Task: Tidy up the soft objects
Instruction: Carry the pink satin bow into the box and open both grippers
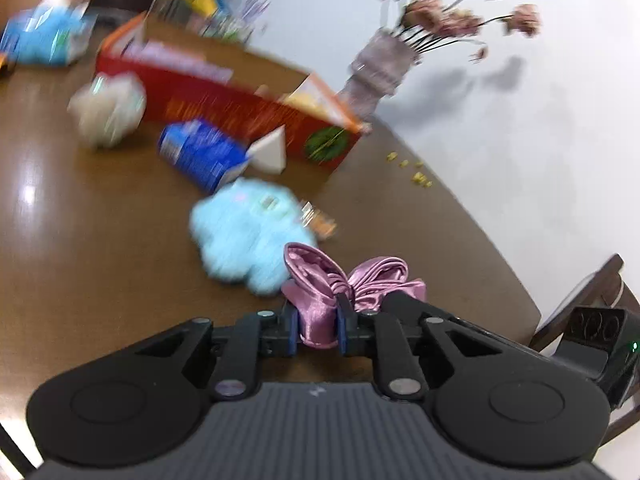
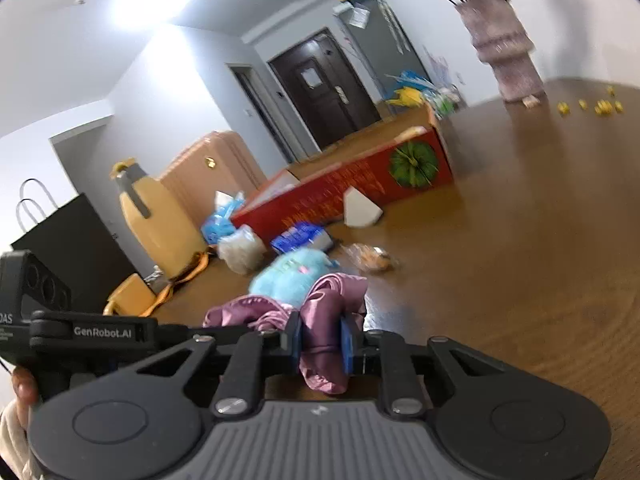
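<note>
my 2 grippers, left and right, both pinching pink satin cloth | beside blue plush | slippery, floppy, grab bunched folds

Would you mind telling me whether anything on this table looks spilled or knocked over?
Yes: small yellow bits lie scattered on the table near the vase, and the red box lies on its side, flaps open.

Left claw — matte black linkages, blue pads, silver screws

red box lettering blurred unreadable; vase flowers cut off above
</note>
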{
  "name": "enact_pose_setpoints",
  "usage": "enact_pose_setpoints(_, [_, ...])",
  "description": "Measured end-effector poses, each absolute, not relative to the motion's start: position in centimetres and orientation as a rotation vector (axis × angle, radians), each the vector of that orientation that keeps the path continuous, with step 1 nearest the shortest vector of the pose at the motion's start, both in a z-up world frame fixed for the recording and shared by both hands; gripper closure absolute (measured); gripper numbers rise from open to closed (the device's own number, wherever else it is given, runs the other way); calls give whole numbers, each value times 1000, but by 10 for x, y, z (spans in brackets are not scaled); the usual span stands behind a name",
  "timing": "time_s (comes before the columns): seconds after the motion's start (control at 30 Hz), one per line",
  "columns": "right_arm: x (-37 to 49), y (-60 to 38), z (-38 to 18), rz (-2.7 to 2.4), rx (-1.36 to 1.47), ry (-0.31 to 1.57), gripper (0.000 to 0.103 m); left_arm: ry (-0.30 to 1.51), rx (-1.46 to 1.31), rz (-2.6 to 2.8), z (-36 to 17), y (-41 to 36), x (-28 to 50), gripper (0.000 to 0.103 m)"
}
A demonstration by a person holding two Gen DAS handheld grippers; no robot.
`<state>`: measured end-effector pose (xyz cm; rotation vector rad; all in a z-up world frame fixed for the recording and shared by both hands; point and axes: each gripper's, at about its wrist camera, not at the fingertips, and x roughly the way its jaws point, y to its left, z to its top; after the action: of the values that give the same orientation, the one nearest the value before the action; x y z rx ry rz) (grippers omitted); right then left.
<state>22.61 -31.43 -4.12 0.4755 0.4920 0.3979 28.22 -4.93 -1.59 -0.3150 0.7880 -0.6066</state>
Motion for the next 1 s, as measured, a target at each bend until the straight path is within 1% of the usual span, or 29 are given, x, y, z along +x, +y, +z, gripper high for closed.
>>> enact_pose_setpoints(0.13, [246,-330,-8,424,507,394,85,666,-328,-664,21,-50,303,86])
enact_pose_setpoints(0.23, [285,-333,21,415,480,354,85,622,-319,-669,47,-59,344,86])
enact_pose_setpoints(0.37, [359,-325,49,383,386,340,85,587,-277,-622,70,-70,411,86])
enact_pose_setpoints(0.5, [450,-323,57,359,378,416,85,657,-252,-538,79,-82,490,86])
enact_pose_setpoints(0.57, [502,-321,55,342,395,492,85,719,-238,-497,77,-88,538,86])
enact_pose_setpoints(0.73, [609,-309,31,288,352,653,84,882,-221,-385,43,-99,641,85])
enact_pose_setpoints(0.77, [622,-305,25,278,338,678,84,888,-247,-354,37,-96,656,83])
enact_pose_setpoints(0.83, [656,-300,11,256,344,756,82,888,-267,-304,24,-94,677,59])
enact_pose_setpoints(0.87, [667,-295,6,243,344,790,78,900,-267,-265,18,-93,686,46])
enact_pose_setpoints(0.93, [677,-292,2,192,333,800,75,922,-243,-230,14,-91,692,46])
enact_pose_setpoints(0.97, [677,-290,2,193,323,796,73,911,-232,-263,17,-91,689,44])
enact_pose_setpoints(1.0, [674,-290,5,204,320,782,72,890,-217,-299,22,-88,685,39])
